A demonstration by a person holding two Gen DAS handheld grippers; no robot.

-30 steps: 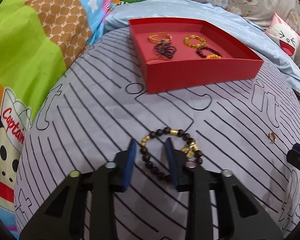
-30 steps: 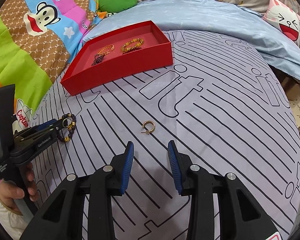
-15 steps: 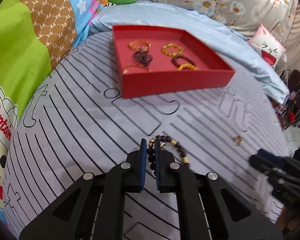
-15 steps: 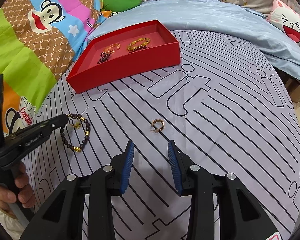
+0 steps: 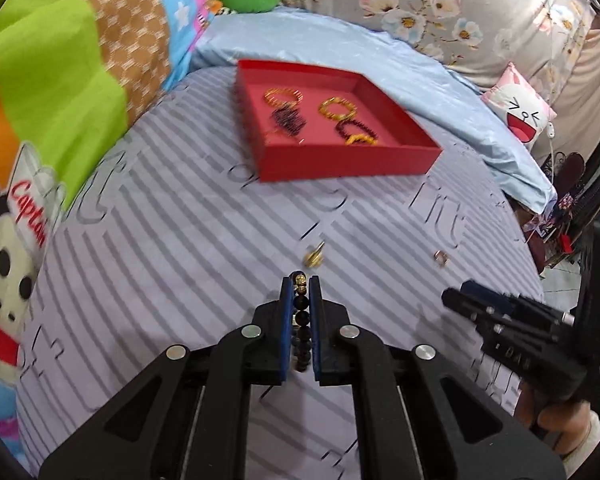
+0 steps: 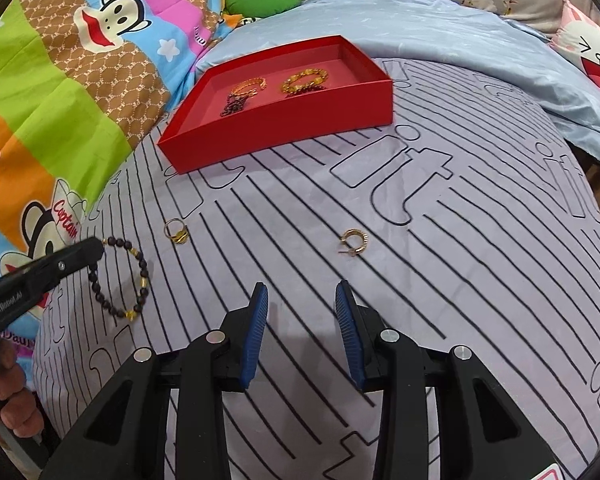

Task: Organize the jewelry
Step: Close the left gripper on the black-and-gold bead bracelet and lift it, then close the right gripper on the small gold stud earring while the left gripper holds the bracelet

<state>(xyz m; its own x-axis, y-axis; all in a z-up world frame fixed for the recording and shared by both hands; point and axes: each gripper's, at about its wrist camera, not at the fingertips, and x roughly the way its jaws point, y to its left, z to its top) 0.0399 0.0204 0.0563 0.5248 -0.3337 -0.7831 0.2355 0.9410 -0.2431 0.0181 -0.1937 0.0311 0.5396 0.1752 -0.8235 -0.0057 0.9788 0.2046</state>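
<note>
- Beaded bracelet [image 6: 118, 276]: dark round beads with a few gold spacers, strung in a loop. Pinched at one side by left gripper [image 5: 300, 292], rest of loop dangling free just above the striped bedcover [image 6: 440, 300].
- Handling, judged: light, limp, free to swing; beads hard and smooth, likely to roll between pads. Best taken across the strand, a few beads deep, as gripped now.
- Left gripper: clenched on the strand, beads visible in the narrow gap between blue pads [image 5: 286, 320].
- Right gripper [image 6: 302, 308]: jaws parted, nothing between them, poised over the bedcover short of the gold hoop earring [image 6: 355, 241].
- Gold hoop earring: flat on the bedcover, well apart from the bracelet. Judged tiny, stiff, light; thin profile, awkward to lift from soft cloth; hold across the hoop.
- Gold ring [image 6: 176, 232]: on the bedcover, near the bracelet, not touching. Judged small, hard, prone to slip from the pads.
- Red tray [image 6: 284, 136]: shallow, open, low walls, at the far side of the bedcover.
- Tray contents: gold chain bracelet [image 5: 283, 96], amber bead bracelet [image 5: 337, 107], dark tangled piece [image 5: 287, 119], dark-red and gold bead bracelet [image 5: 356, 136]. Items close together; blurred in the left view, touching or apart not clear.
- Tray room: bare floor along the near wall, judged enough for the three loose pieces.
</note>
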